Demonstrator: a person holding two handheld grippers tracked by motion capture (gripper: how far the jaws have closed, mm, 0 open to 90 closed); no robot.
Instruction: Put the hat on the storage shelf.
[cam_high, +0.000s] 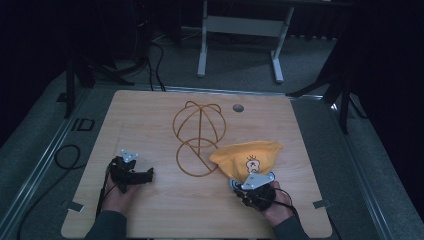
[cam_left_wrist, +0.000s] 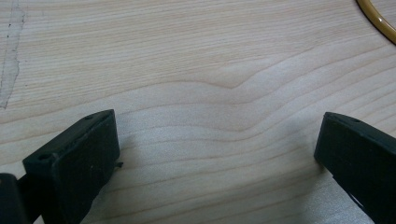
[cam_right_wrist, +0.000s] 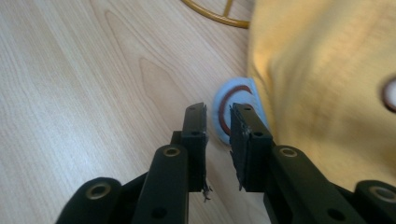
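A yellow cap (cam_high: 247, 156) with a cartoon print lies on the wooden table (cam_high: 150, 115), right of a golden wire stand (cam_high: 198, 135). My right gripper (cam_high: 241, 190) sits at the cap's near edge. In the right gripper view its jaws (cam_right_wrist: 218, 112) stand a narrow gap apart with only wood between them. A pale blue round tag with a red ring (cam_right_wrist: 227, 112) lies at their tips, and the yellow cap (cam_right_wrist: 327, 84) spreads to the right. My left gripper (cam_high: 148, 174) rests left of the stand, open wide (cam_left_wrist: 217, 140) over bare wood.
The stand's base ring (cam_left_wrist: 376, 21) curves past the top right corner of the left gripper view, and again at the top of the right gripper view as a gold ring (cam_right_wrist: 215, 16). A grey round hole (cam_high: 238, 107) sits near the table's far edge. Desk legs and cables lie beyond.
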